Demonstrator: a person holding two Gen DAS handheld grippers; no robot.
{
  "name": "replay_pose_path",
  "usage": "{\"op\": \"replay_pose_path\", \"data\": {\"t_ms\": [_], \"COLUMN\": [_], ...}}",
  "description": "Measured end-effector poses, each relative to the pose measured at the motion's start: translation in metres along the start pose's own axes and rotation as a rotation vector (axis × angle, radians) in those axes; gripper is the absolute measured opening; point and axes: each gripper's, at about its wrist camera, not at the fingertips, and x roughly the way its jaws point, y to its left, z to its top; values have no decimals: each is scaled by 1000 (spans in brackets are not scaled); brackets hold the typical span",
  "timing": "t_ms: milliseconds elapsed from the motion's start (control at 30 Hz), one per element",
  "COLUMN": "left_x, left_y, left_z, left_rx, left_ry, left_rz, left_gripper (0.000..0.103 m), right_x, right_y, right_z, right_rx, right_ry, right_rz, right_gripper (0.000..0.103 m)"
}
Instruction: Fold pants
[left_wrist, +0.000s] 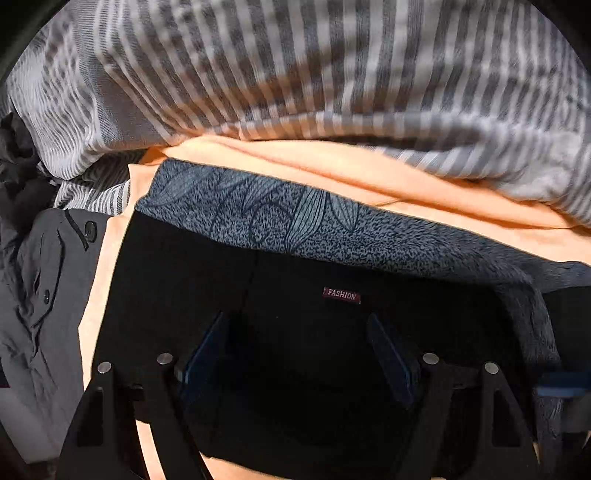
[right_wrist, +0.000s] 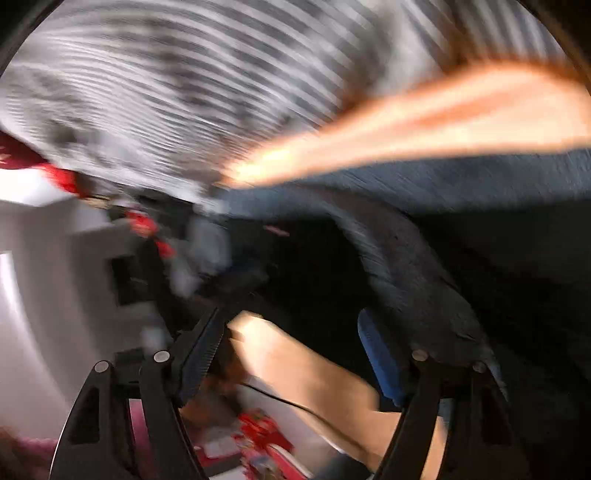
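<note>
Basically, both claws were wide apart, gripping nothing. Left claw hovered over black pants on the orange sheet, fleece blanket behind, striped duvet beyond, grey garment left. Right claw view blurred.

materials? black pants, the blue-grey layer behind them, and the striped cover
Black pants: smooth matte fabric, likely a knit; weave too dark to tell, woven FASHION tag. Blue-grey layer: looks like fleece, nubby pile with a printed leaf pattern. Striped cover: thin woven cloth, probably cotton, grey and white stripes, soft creases.
</note>
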Motion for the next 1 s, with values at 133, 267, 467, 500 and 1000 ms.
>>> {"op": "replay_pose_path", "data": {"t_ms": [133,267,467,500,1000], "left_x": [-3,-35,-74,-78,-90], "left_y": [3,-11,-81,-96,-171], "left_z": [0,-13,-65,-77,-184], "left_rx": [27,106,283,318,524], "left_ry": [1,-33,-12,-10,39], "left_rz": [30,36,-114,-141,-209], "left_gripper": [86,86,86,86,86], "right_x": [-21,-74,-140,-149,-200], "right_y": [-38,-44,-63,-71,-234], "right_z": [0,-20,-112,-140,-400], "right_rx": [14,25,81,120,562], "right_ry": [-102,-267,-382,-409,-551], "right_rz": [-182,-158,-185,-200,-432], "right_gripper": [63,68,68,69,69]}}
